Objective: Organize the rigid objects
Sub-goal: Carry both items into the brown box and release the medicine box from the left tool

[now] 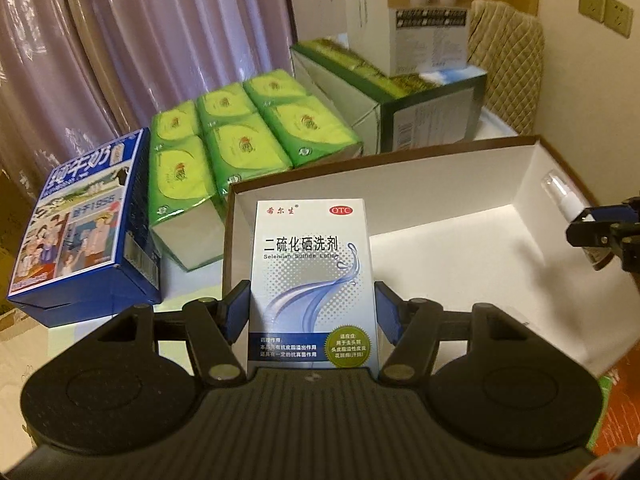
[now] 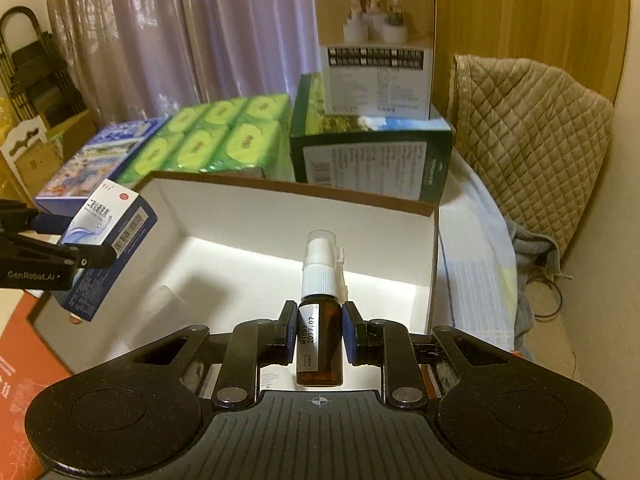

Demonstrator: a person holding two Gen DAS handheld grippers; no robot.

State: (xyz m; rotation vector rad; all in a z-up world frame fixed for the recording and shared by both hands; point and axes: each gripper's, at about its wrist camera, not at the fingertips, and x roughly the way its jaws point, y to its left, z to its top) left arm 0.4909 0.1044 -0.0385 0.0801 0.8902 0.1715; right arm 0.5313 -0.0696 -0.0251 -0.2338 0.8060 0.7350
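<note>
My left gripper (image 1: pixel 312 312) is shut on a white and blue medicine box (image 1: pixel 312 272), held upright over the near left wall of an open white-lined cardboard box (image 1: pixel 440 248). That medicine box (image 2: pixel 108 236) and the left gripper's fingers (image 2: pixel 60 256) show at the left of the right wrist view. My right gripper (image 2: pixel 319 336) is shut on a brown spray bottle (image 2: pixel 320 320) with a white pump and clear cap, upright above the cardboard box's (image 2: pixel 280 240) floor. The spray bottle (image 1: pixel 568 204) also shows at the right edge of the left wrist view.
Behind the cardboard box stand a blue milk carton box (image 1: pixel 84 224), a pack of green tissue packets (image 1: pixel 240 136) and a dark green carton (image 1: pixel 400 104) with a white box (image 2: pixel 376 48) on top. A quilted cover (image 2: pixel 532 140) lies at the right. An orange box (image 2: pixel 24 380) is near left.
</note>
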